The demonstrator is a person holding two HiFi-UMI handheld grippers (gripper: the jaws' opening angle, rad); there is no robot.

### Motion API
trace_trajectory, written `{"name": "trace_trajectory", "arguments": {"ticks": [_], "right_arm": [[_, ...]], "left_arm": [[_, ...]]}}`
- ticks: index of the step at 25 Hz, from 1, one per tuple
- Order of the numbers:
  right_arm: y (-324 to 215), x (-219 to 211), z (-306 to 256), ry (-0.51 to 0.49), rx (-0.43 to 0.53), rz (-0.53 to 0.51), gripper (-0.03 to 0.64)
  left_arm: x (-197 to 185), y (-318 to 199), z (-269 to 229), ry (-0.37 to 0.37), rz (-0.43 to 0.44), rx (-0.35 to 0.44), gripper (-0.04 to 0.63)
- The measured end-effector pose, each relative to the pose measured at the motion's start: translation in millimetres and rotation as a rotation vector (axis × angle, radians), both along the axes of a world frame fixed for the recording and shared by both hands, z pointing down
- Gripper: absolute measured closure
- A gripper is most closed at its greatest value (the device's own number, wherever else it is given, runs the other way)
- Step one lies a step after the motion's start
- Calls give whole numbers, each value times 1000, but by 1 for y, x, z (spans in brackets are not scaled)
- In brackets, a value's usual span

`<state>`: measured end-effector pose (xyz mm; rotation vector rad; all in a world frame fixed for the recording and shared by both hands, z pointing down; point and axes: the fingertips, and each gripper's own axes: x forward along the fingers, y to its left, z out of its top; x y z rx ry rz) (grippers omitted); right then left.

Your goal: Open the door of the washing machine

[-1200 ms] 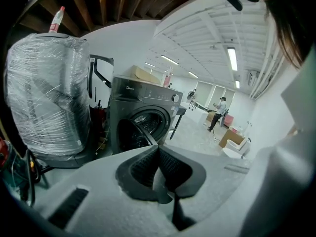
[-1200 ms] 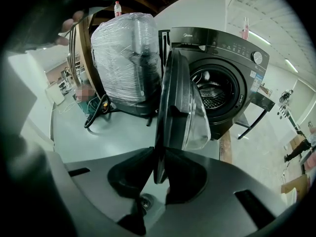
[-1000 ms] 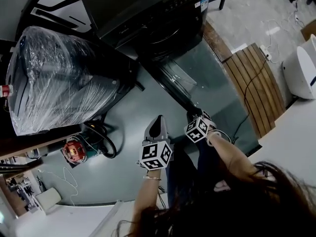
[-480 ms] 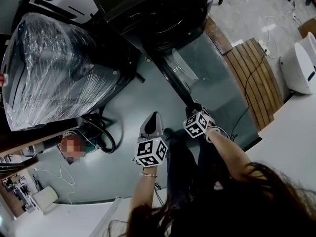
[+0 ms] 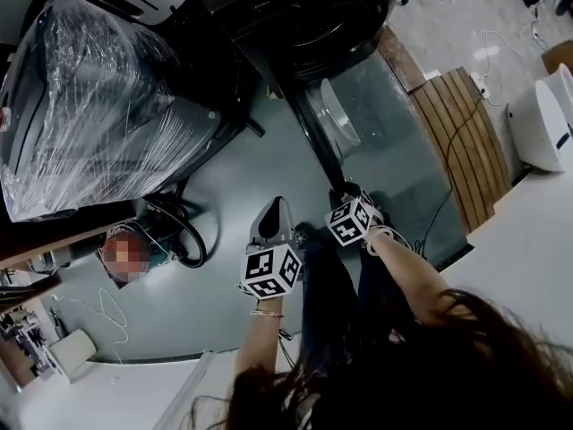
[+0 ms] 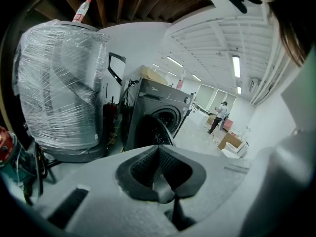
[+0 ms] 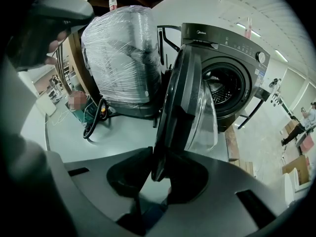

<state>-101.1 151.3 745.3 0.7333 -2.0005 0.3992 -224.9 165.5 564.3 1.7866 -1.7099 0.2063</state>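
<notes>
The dark front-loading washing machine [image 5: 313, 16] stands at the top of the head view with its round door [image 5: 313, 141] swung far out towards me. My right gripper [image 5: 345, 191] is at the door's free edge. In the right gripper view that edge [image 7: 180, 98] sits between the jaws of my right gripper [image 7: 160, 174], which are opening while the pads still touch it. The drum opening [image 7: 222, 90] shows behind the door's glass bowl. My left gripper [image 5: 276, 206] hangs beside it over the floor, shut and empty [image 6: 159, 154], pointing at the machine [image 6: 158, 102].
A large appliance wrapped in clear film [image 5: 98, 97] stands left of the machine, with a bottle [image 6: 81, 11] on top. Black hose coils [image 5: 175, 231] lie at its foot. A wooden pallet [image 5: 461, 141] and a white object [image 5: 542, 124] lie to the right.
The door has swung wider from the machine with my right gripper on its edge. Both grippers have drifted back from the machine, the left one keeping alongside.
</notes>
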Motion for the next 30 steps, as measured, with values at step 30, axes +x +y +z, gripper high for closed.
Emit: {"name": "trace_trajectory", "arguments": {"ticks": [30], "right_arm": [[40, -111, 5, -61, -22, 60, 518]], "left_arm": [[-98, 50, 17, 12, -66, -1, 581]]}}
